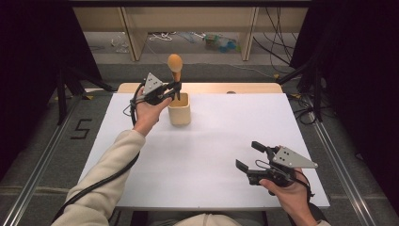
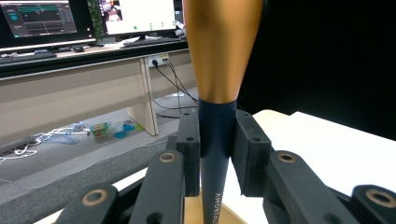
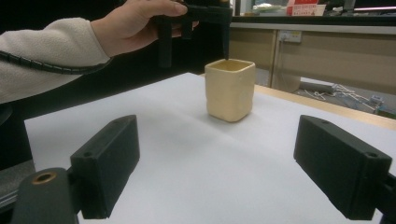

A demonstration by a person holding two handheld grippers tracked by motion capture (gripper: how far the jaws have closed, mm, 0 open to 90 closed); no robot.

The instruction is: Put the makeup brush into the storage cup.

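Wooden spoon held upright over cream cup, at approx 11 o'clock on the white tabletop. Spoon look: oval bowl end up top, warm orange-brown wood w/ soft sheen, tapering down to a narrow neck; lower handle dark navy/black, matte, w/ small pale lettering running along its length, too small to read in full. Colour break btwn wood and dark part crisp, straight line. In left gripper view, wood part flares wide above, dark handle drops btwn the pads and down toward the cup's rim below.

Left gripper clamped on the dark handle just below the wood/dark line, pads pressing both sides, no gap seen. Held by left hand, cream sleeve trailing to 7 o'clock. In right gripper view, handle tip hangs at the cup mouth; touching the rim or inside — can't tell.

Cup: squarish, rounded corners, pale cream glaze, slightly uneven walls, standing upright on the white top near its far edge. Strip of bare wood table edge past the white top at 12 o'clock.

Right gripper at approx 5 o'clock, well apart from cup and spoon, tongs wide apart, nothing btwn them, pointing toward 10 o'clock. Right hand under it, near the front edge.
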